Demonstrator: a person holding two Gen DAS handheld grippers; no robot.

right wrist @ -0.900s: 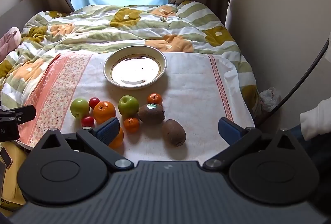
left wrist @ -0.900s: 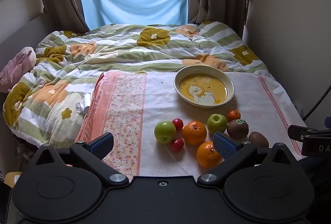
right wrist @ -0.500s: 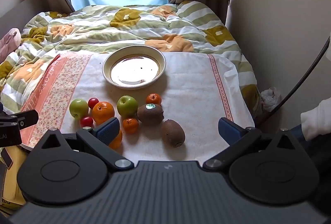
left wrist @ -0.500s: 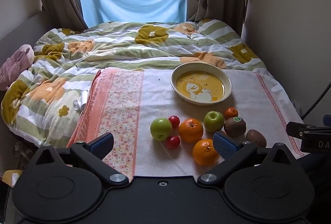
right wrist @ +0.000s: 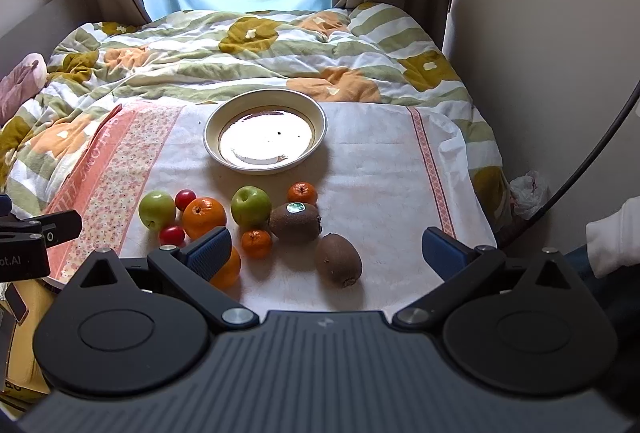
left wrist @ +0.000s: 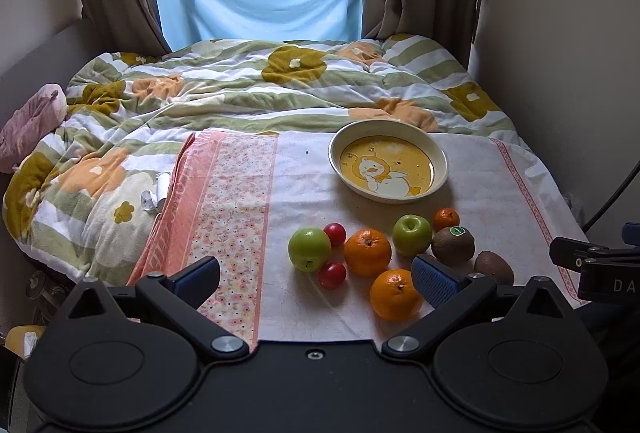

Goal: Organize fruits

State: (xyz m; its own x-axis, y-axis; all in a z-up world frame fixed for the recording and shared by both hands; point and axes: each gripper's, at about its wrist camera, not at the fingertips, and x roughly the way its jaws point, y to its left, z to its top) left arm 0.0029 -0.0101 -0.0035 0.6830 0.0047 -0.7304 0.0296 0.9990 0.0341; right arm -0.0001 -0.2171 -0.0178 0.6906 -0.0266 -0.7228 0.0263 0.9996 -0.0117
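White cloth (left wrist: 304, 193) with a pink flowered band along its left side covers the near end of a bed, and all the fruit lies on it, bunched toward the near edge. The bowl (left wrist: 440, 163), cream-rimmed with a yellow duck picture inside, sits beyond the fruit toward the far edge of the cloth and holds nothing. In the left wrist view, a green apple (left wrist: 309, 249) lies leftmost with two small red fruits (left wrist: 335, 234) beside it, one behind and one in front. Next come a big orange (left wrist: 367, 251), a second green apple (left wrist: 412, 235), a small mandarin (left wrist: 446, 219) and a kiwi (left wrist: 453, 244) with a green sticker whose print is too small to read. Another orange (left wrist: 394, 295) and a second kiwi (left wrist: 494, 267) lie nearest the front edge. A second mandarin (right wrist: 257, 243) shows in the right wrist view.

The left gripper (left wrist: 316, 275) stands wide with nothing between its blue pads, hanging above the near edge. The right gripper (right wrist: 328, 253) is equally wide and empty; "DA" can be read on its body in the left wrist view. The left one's body shows "ot.AI" in the right wrist view. A white sleeve (right wrist: 612, 233) shows at the right.
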